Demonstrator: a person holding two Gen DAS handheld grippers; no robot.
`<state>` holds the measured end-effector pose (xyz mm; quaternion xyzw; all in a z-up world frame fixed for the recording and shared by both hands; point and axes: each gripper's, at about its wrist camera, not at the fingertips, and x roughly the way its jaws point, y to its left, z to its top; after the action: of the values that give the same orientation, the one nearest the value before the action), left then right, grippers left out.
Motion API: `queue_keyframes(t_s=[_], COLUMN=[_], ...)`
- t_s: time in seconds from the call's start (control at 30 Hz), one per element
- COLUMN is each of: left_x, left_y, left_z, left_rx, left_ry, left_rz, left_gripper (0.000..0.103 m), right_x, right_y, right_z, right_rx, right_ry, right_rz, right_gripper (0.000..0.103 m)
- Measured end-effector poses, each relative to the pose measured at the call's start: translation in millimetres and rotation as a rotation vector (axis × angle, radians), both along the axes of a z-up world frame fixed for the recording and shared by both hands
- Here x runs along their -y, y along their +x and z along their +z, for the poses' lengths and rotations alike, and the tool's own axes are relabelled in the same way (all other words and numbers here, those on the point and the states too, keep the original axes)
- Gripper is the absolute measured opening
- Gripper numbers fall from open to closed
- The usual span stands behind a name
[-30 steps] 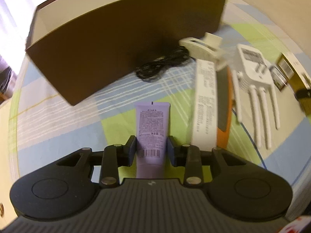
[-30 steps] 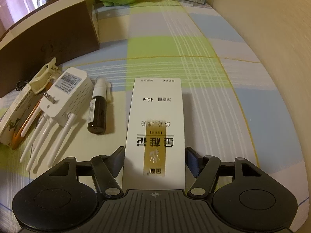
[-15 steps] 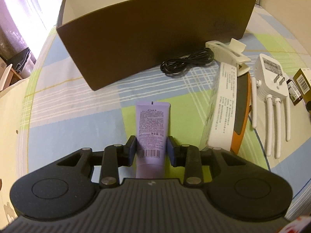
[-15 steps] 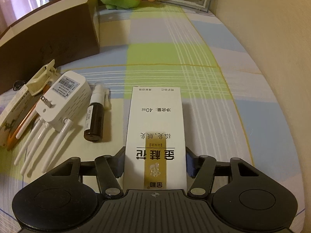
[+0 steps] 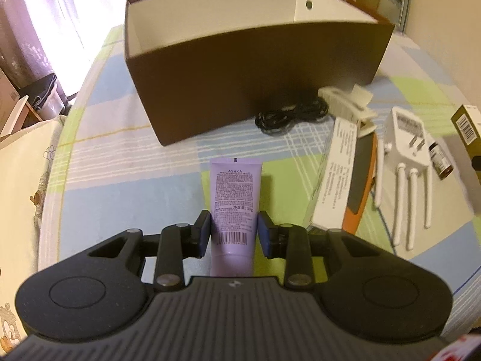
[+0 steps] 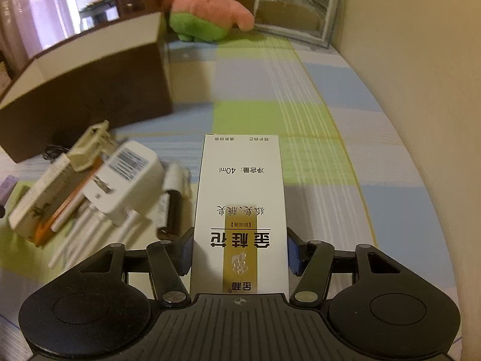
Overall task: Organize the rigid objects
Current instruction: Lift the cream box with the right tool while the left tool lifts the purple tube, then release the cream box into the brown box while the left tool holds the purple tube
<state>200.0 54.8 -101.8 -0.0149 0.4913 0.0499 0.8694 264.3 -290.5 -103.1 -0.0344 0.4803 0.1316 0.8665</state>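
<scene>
My left gripper [image 5: 234,234] is shut on a purple tube [image 5: 235,192], gripping its lower part just above the checked bedsheet [image 5: 126,180]. Beyond the tube stands an open brown storage box [image 5: 255,69] with a white inside. In the right wrist view my right gripper [image 6: 239,252] is shut on a tall white carton [image 6: 240,186] with a gold stripe and black lettering, both pads against its sides. The brown box [image 6: 90,90] lies to the far left of that carton.
A black cable [image 5: 288,117], a cream clip [image 5: 345,102], a long white carton [image 5: 333,186] on an orange item, a white plug-in router [image 5: 405,147] and a small dark bottle [image 5: 439,162] lie right of the tube. A plush toy [image 6: 207,12] and framed picture [image 6: 294,9] sit far back by the wall.
Both grippers have risen with their loads, so the sheet and loose items look farther away. The right jaws closed in onto the white carton. The brown box's inside has come into the left view.
</scene>
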Motion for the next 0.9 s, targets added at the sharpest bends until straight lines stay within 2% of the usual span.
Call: queue_keyframes(t_s=[0.5,0.9], left_x=[-3.5,-14.6], left_y=[-15.2,30.4], left_z=[72.6,111.9], left_rx=[0.162,0.252], left_ry=[-0.024,-0.004], left_rz=[0.05,0.076], left_gripper=[0.029,0.029], right_x=[-42.2,-98.5], right_y=[19.8,71.3], right_z=[56.9,97.3], right_rx=[0.061,0.153], right_ry=[0.138,0.213], right_rz=[0.157,0.287], right_gripper=[0.055,0.055])
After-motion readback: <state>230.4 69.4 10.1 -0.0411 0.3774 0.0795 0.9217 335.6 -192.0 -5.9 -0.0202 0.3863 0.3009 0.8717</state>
